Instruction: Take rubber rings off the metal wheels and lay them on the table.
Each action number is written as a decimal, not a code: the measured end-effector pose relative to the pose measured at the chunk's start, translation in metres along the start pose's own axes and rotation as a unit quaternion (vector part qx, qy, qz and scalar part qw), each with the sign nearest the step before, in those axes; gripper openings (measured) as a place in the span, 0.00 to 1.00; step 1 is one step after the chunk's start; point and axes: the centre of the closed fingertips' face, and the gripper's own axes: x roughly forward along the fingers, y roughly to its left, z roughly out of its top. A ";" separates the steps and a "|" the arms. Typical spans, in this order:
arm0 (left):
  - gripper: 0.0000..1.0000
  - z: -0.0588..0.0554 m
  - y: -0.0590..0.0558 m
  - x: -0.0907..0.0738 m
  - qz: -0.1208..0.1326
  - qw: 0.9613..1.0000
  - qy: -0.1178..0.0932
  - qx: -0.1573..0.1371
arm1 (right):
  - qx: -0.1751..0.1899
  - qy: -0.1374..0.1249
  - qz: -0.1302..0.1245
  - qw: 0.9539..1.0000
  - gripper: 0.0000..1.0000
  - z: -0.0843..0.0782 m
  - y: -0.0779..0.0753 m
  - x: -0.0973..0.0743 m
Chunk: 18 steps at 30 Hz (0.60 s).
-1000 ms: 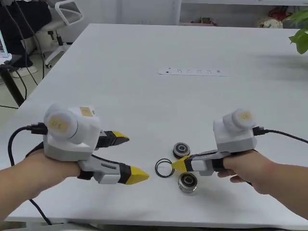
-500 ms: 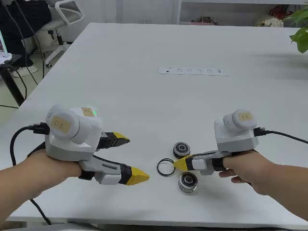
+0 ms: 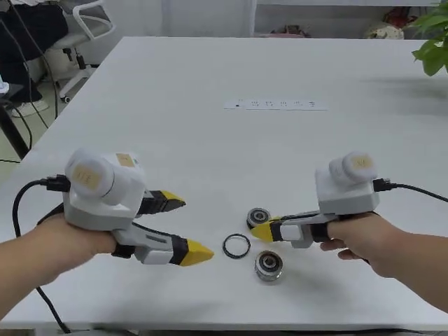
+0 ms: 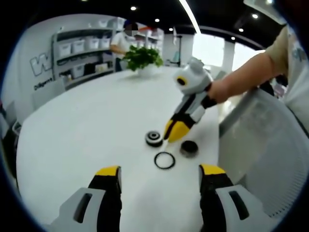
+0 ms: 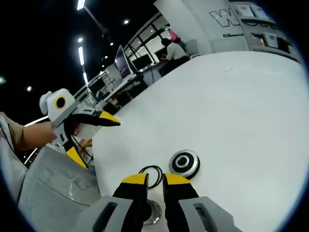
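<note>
Already loose, rubber ring on table

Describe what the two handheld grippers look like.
The left gripper and right gripper each have a pale grey body, black fingers tipped yellow, and a black cable trailing behind. A beige short sleeve shows on the person's arm.

Black rubber ring — plain white table.

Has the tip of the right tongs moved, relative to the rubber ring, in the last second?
Yes. The right tongs moved away from the rubber ring, toward the farther metal wheel.
</note>
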 end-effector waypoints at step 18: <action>0.61 0.024 0.010 0.030 -0.015 1.000 0.004 0.019 | -0.084 -0.011 -0.032 0.996 0.23 0.010 -0.028 -0.024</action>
